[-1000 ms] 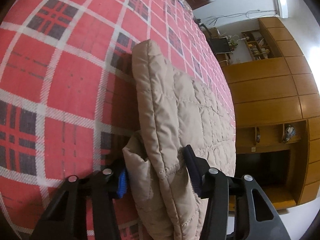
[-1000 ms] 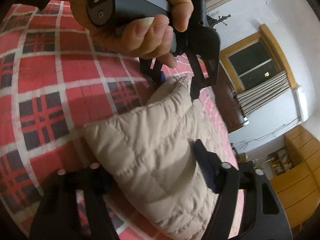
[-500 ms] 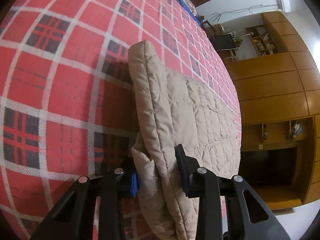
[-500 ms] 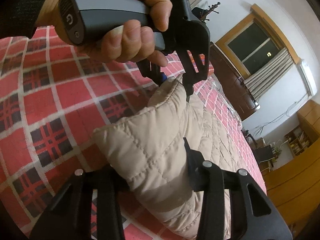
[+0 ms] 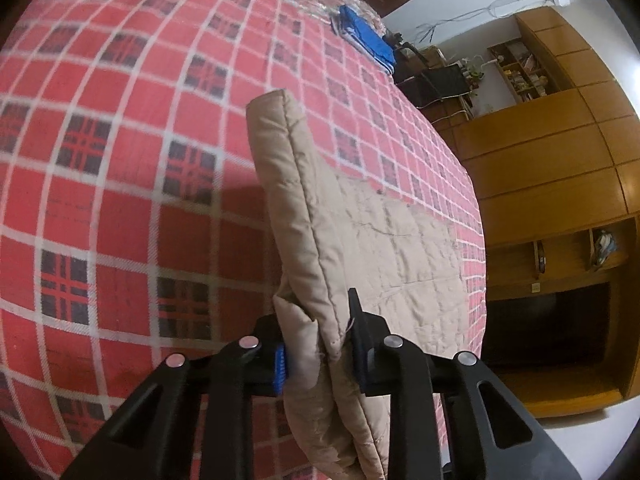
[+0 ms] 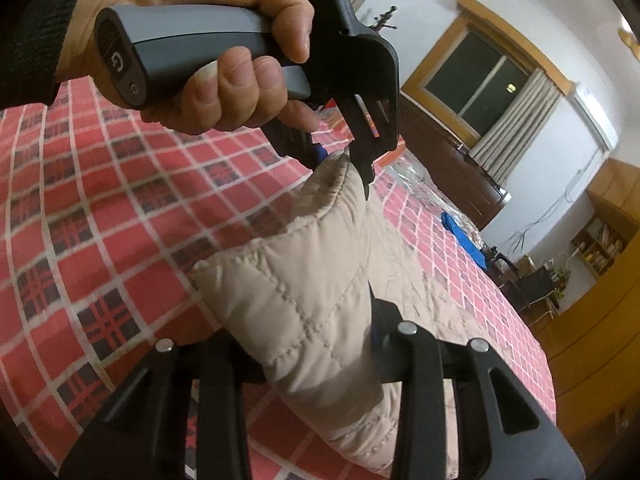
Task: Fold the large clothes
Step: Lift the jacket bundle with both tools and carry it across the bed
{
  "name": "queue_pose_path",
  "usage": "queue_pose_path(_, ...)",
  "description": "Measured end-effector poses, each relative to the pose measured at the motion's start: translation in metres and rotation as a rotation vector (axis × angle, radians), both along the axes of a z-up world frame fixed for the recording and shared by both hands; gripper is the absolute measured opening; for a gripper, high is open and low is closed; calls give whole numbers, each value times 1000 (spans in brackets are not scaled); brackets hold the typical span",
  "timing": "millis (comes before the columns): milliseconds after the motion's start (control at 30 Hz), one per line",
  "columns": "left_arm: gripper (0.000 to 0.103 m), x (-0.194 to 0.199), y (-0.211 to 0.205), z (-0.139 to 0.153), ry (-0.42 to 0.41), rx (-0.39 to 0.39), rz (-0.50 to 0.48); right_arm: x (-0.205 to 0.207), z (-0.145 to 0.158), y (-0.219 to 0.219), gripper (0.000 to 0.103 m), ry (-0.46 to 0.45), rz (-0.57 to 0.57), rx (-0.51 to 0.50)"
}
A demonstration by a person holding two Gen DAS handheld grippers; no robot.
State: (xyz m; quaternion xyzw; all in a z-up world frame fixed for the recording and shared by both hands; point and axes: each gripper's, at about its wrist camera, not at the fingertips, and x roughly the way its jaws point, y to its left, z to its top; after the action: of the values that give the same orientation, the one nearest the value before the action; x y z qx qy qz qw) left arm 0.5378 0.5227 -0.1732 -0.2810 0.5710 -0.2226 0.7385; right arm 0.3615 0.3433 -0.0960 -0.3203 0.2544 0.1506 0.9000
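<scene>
A beige quilted jacket (image 5: 360, 240) lies partly on a red plaid bed cover (image 5: 120, 152), with its near edge lifted. My left gripper (image 5: 318, 350) is shut on a thick fold of that edge. In the right wrist view the same jacket (image 6: 304, 296) bulges up between the fingers of my right gripper (image 6: 316, 354), which is shut on it. Further along that edge, the left gripper (image 6: 344, 160) pinches the jacket's far corner, held by a person's hand (image 6: 208, 40). The rest of the jacket spreads flat toward the bed's far side.
A blue folded item (image 5: 366, 36) and clear plastic lie near the bed's far end. Wooden wardrobes and shelves (image 5: 560, 200) stand beyond the bed's right edge, with a dark cabinet and a curtained window (image 6: 488, 80) along the wall. Bare plaid cover stretches to the left.
Both grippers have risen with the jacket's edge, lifting it higher off the bed. Their jaws have closed tighter on the padded fold, and more of the bed and room shows.
</scene>
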Motion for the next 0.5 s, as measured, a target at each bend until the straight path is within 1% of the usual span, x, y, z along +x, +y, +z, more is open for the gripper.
queue_pose_path(167, 23, 2, -18, 34, -29, 45, -14, -5, 17, -10, 33, -25, -24, 59)
queue_pose_path(267, 23, 3, -30, 52, -46, 67, -24, -4, 33, -26, 33, -22, -46, 132)
queue_pose_path(500, 23, 9, -69, 92, -87, 117, -54, -4, 58, -58, 33, -35, -97, 244)
